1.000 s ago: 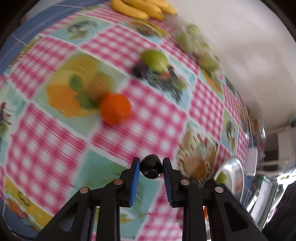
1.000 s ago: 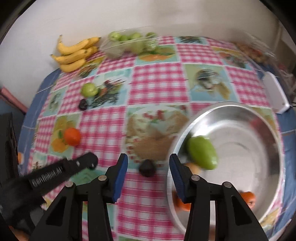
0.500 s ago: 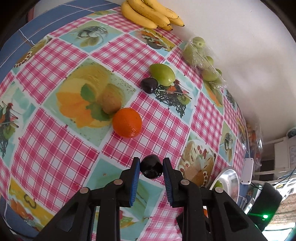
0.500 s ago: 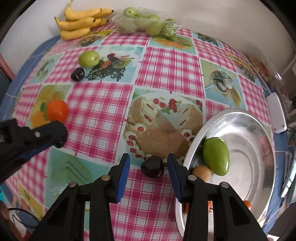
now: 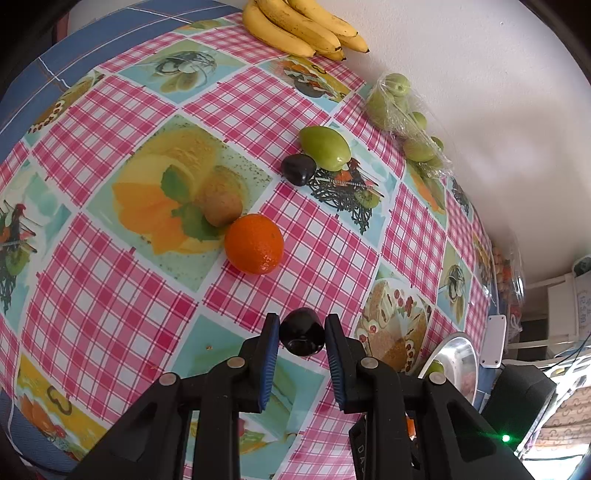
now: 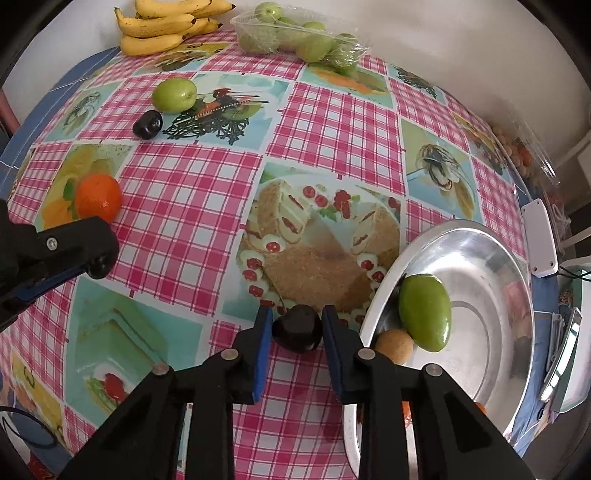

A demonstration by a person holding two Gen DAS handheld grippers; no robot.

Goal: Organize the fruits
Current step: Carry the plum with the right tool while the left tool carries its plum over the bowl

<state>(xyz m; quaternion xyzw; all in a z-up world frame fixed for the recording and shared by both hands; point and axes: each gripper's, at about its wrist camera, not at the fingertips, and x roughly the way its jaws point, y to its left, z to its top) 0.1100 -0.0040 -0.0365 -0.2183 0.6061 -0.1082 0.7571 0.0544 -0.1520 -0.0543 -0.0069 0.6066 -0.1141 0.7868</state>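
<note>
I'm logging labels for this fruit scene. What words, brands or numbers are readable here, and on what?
"DA": white letters on a black part low in the left wrist view, rest hidden.
White device at the right edge: markings too blurred to read.
Tablecloth: pictures only, no words.

Both wrist views steeply downward, close over tablecloth [image 5: 122, 302], sharing orange [image 6: 98, 198], bananas [image 5: 303, 27]

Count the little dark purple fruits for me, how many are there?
3. One dark fruit sits in the left gripper, one in the right gripper, one lies beside the green fruit. More may be hidden.
</note>
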